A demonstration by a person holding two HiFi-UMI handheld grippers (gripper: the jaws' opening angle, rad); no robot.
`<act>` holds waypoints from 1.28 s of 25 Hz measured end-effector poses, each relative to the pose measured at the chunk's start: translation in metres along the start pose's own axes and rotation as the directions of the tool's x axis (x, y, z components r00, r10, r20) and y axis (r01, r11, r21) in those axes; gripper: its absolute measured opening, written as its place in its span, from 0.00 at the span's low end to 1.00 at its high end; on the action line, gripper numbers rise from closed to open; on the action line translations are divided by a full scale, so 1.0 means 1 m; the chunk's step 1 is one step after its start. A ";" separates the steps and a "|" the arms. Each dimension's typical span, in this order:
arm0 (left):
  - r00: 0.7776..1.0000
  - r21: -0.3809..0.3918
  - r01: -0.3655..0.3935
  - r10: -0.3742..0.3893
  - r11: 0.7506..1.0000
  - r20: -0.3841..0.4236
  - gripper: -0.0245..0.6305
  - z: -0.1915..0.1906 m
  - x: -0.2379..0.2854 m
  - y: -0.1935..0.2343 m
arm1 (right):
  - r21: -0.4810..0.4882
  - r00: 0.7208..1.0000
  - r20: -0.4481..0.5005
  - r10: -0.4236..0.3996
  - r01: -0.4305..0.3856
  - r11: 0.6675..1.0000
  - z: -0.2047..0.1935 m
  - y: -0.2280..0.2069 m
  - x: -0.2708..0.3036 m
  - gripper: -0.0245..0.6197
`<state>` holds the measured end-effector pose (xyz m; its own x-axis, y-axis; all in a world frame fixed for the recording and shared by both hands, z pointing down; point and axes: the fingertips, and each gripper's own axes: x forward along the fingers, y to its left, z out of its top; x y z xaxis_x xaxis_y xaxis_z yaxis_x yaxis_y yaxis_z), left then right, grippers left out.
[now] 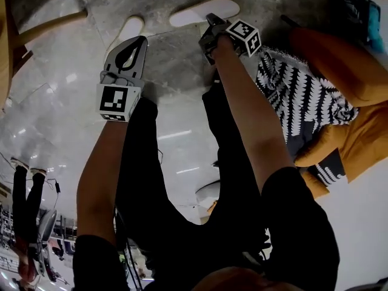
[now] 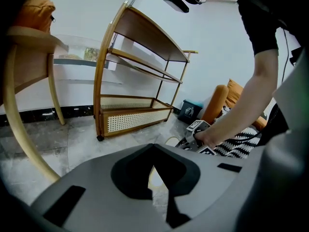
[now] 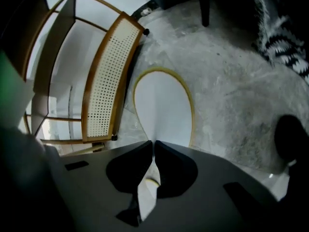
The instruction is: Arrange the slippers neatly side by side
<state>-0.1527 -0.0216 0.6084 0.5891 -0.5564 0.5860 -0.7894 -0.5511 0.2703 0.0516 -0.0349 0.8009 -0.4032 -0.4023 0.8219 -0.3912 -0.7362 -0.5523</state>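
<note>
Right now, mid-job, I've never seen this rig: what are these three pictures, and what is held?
There is no robot arm: a person holds a two-jaw gripper in each hand. The head view looks down from the person's head along both arms. The other two views ride on the grippers and look along their jaws. The right gripper has its jaws shut on the thin edge of one white slipper. The left gripper has its jaws shut, with nothing clearly between them, right by the other slipper on the grey floor; whether it touches that slipper I cannot tell.
</note>
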 end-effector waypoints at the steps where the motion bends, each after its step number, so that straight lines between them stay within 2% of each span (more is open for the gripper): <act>1: 1.000 -0.002 0.005 -0.005 1.000 -0.003 0.06 0.002 0.001 -0.004 | -0.051 1.000 -0.004 -0.004 0.004 0.999 0.004 0.005 -0.007 0.10; 5: 1.000 0.000 0.018 -0.018 1.000 0.001 0.06 0.013 0.008 -0.019 | -0.264 0.998 -0.036 -0.049 0.038 0.964 0.018 0.016 -0.033 0.10; 7: 1.000 0.005 0.013 -0.013 1.000 0.008 0.06 0.021 0.012 -0.022 | -0.352 0.995 -0.055 -0.085 0.060 0.934 0.023 0.018 -0.042 0.10; 9: 1.000 0.003 0.002 -0.002 1.000 0.016 0.06 0.026 0.013 -0.026 | -0.448 0.989 -0.070 -0.132 0.087 0.890 0.027 0.016 -0.048 0.10; 11: 1.000 -0.001 -0.006 0.006 1.000 0.024 0.06 0.029 0.014 -0.030 | -0.558 0.981 -0.076 -0.181 0.108 0.822 0.031 0.013 -0.053 0.10; 14: 1.000 0.001 0.001 -0.001 1.000 0.026 0.06 0.029 0.017 -0.038 | -0.714 0.964 -0.081 -0.252 0.120 0.690 0.031 0.006 -0.055 0.10; 16: 1.000 -0.003 0.002 -0.002 1.000 0.020 0.06 0.024 0.017 -0.041 | -0.781 0.952 -0.093 -0.292 0.113 0.614 0.025 -0.001 -0.054 0.10; 19: 1.000 -0.012 -0.009 0.009 1.000 0.016 0.06 0.019 0.018 -0.043 | -0.830 0.940 -0.105 -0.325 0.097 0.550 0.017 -0.009 -0.050 0.10; 22: 1.000 -0.005 -0.004 0.004 1.000 0.015 0.06 0.015 0.020 -0.048 | -0.846 0.931 -0.110 -0.348 0.096 0.525 0.011 -0.020 -0.043 0.10; 27: 1.000 0.000 0.002 -0.002 1.000 0.004 0.06 0.004 0.022 -0.051 | -0.833 0.917 -0.133 -0.375 0.102 0.544 0.000 -0.044 -0.028 0.10; 32: 1.000 -0.041 -0.025 0.026 0.999 0.016 0.06 -0.002 0.019 -0.042 | -0.830 0.899 -0.123 -0.420 0.139 0.540 -0.002 -0.070 -0.014 0.10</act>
<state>-0.1084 -0.0082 0.6098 0.5710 -0.5803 0.5807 -0.8106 -0.5107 0.2866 0.0829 0.0231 0.8279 -0.2999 0.0143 0.9539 -0.9540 -0.0010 -0.2999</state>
